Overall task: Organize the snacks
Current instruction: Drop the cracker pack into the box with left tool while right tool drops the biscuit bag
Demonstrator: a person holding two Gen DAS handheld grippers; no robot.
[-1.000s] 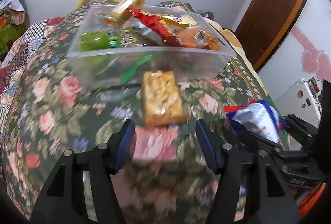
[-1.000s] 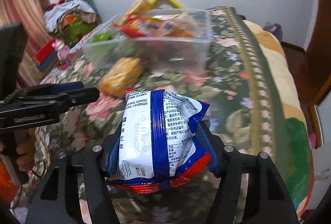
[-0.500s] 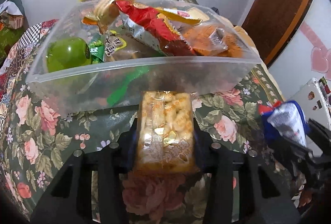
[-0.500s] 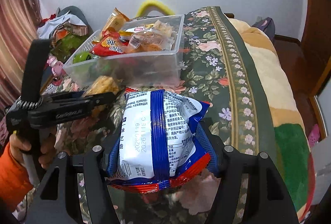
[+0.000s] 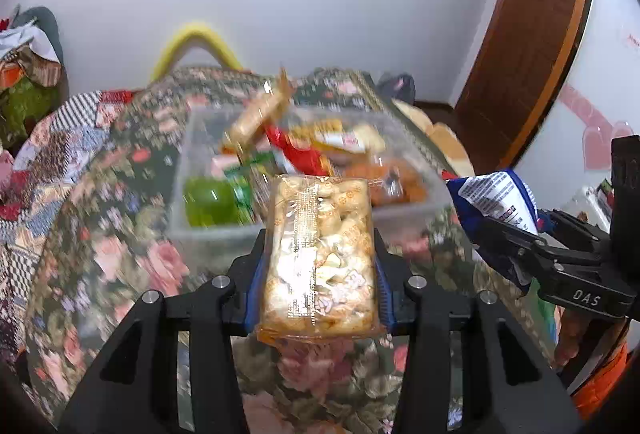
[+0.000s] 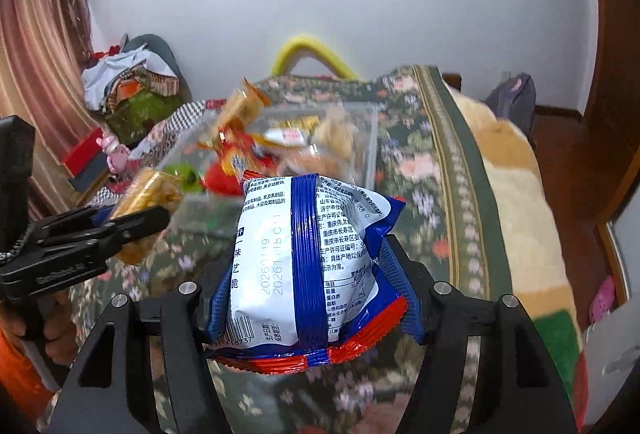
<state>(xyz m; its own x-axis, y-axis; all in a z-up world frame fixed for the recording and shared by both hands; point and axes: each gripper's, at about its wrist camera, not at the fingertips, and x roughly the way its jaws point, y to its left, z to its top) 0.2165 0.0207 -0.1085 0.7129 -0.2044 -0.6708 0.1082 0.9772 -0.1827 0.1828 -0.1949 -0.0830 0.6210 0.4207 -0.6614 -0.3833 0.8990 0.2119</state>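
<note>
My left gripper [image 5: 318, 274] is shut on a clear-wrapped yellow puffed-rice cake [image 5: 320, 254] and holds it above the floral bedspread, just in front of the clear plastic bin [image 5: 208, 230]. The bin holds several snack packets and a green bottle [image 5: 208, 201]. My right gripper [image 6: 310, 298] is shut on a white, blue and red snack bag [image 6: 304, 266], also held in the air before the bin [image 6: 372, 149]. The right gripper with its bag [image 5: 500, 197] shows at the right of the left wrist view. The left gripper with the cake [image 6: 148, 201] shows at the left of the right wrist view.
The bin stands on a bed with a floral cover [image 5: 120, 258]. A yellow curved bar [image 5: 192, 41] stands behind it by the white wall. A pile of clothes [image 6: 128, 81] lies at the left. A brown door [image 5: 532, 45] is at the right.
My left gripper closed on the rice cake lying in front of the bin and lifted it off the bedspread. My right gripper kept its bag and rose a little.
</note>
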